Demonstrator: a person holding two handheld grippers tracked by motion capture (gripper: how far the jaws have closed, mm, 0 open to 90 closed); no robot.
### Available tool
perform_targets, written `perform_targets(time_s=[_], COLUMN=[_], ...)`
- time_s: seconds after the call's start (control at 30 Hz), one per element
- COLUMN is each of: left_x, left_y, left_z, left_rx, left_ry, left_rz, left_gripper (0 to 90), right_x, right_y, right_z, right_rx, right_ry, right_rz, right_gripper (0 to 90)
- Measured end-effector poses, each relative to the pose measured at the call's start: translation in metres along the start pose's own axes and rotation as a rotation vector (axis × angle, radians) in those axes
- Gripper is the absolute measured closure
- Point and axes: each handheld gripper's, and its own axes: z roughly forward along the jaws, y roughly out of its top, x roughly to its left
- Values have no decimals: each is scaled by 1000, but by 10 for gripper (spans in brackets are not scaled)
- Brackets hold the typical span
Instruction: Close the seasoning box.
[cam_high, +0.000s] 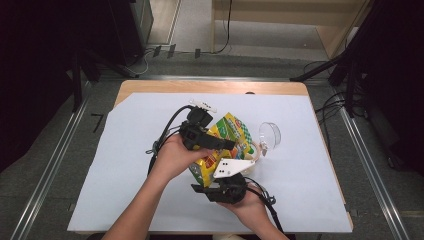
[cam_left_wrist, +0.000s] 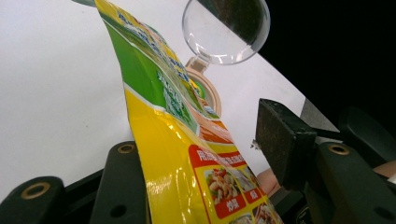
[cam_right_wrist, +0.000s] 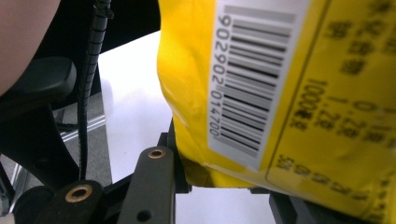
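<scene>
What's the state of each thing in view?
Yellow-green snack bag: lifted off the table, tilted, between both grippers.
Clear-lidded container: open, lid flipped up.
Left hand-held gripper: open, bag between jaws.
Right hand-held gripper: shut on the bag's bottom edge.

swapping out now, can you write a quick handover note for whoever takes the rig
Left gripper: open; yellow-green snack bag stands between its jaws, right pad clear of it.
Right gripper: shut on the bag's bottom edge, barcode side facing its camera.
Bag is held up over the white sheet; clear lidded container stands open beside it.
Left, probably: pour the bag into the container. Whether the bag is open can't be told.
</scene>
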Motion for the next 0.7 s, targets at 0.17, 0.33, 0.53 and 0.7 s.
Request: perform_targets(time_s=[0.17, 0.33, 0.53, 0.7], left_x=[1, 3, -2, -6], left_y=[-1, -5, -6, -5], left_z=[2, 3, 1, 0], left_rx=[10, 2, -4, 3], left_ry=[-13, -27, -5, 4], left_rz=[16, 4, 24, 31], left_gripper=[510, 574, 609, 561], right_x=[0, 3, 5, 6], right_y=[-1, -5, -5, -5], right_z=[2, 3, 4, 5], right_rx=[-4, 12, 7, -5], right_ry=[-10, -27, -18, -15], right_rz=[-4, -29, -43, -29], right_gripper=[696, 680, 677, 682])
